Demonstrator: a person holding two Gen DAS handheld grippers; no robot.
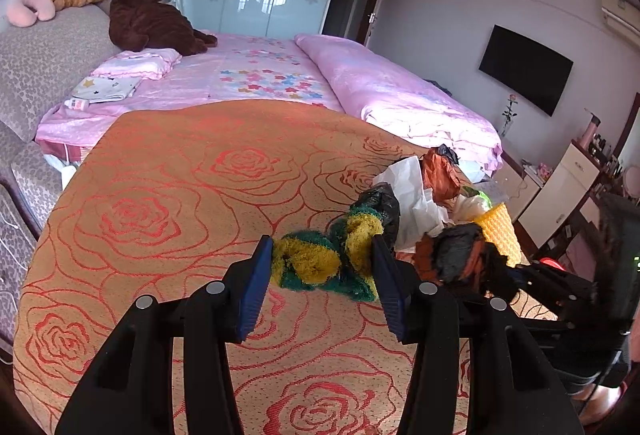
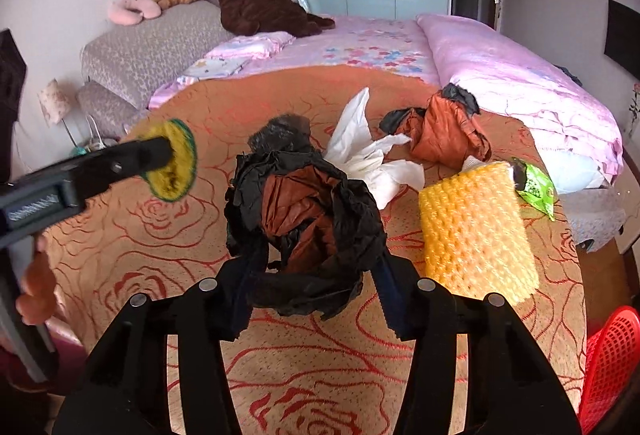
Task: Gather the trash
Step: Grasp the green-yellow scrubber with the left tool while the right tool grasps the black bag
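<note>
Two claws, each clamping trash: left claw point(image 1: 322, 259), fuzzy cloth point(image 1: 320, 259), right claw point(image 2: 312, 275), crumpled bag point(image 2: 308, 219)

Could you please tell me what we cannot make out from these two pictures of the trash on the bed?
- Red basket: right wrist view, cut off by the picture edge, so its contents are hidden.
- Bedspread under the black and brown bag: hidden by the bag in the right claw.
- Green packet: right wrist view, print too small to read.
- Far side of the green and yellow cloth: left wrist view, hidden by the left claw.
</note>
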